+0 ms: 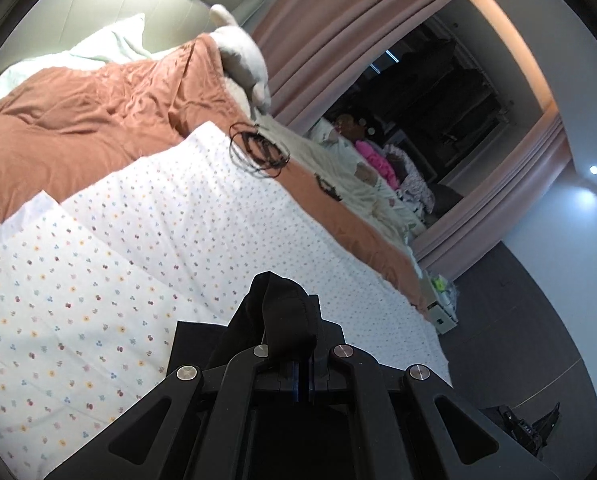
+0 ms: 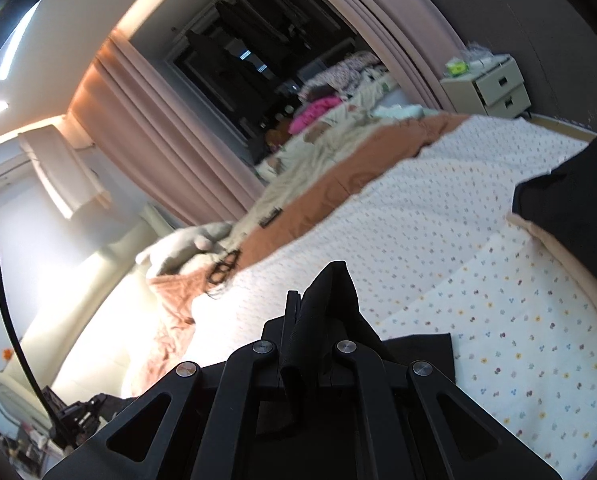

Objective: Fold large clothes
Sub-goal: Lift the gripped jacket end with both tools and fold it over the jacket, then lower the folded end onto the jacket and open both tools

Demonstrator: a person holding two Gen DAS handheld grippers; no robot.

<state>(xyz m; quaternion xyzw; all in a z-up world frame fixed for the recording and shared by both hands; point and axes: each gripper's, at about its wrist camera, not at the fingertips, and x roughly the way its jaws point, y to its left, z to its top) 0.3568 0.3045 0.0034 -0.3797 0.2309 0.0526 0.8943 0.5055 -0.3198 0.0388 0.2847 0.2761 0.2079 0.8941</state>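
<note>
A black garment bunches between the fingers of my left gripper, which is shut on it above the bed. My right gripper is shut on another bunched part of the black garment. More of the garment lies flat below each gripper, and a dark stretch of it shows at the right edge of the right wrist view. The white flower-print sheet lies under it and also shows in the right wrist view.
An orange duvet covers the far part of the bed, with a white plush toy and a coiled black cable at its edge. Pink curtains, a clothes pile and a bedside drawer unit stand beyond.
</note>
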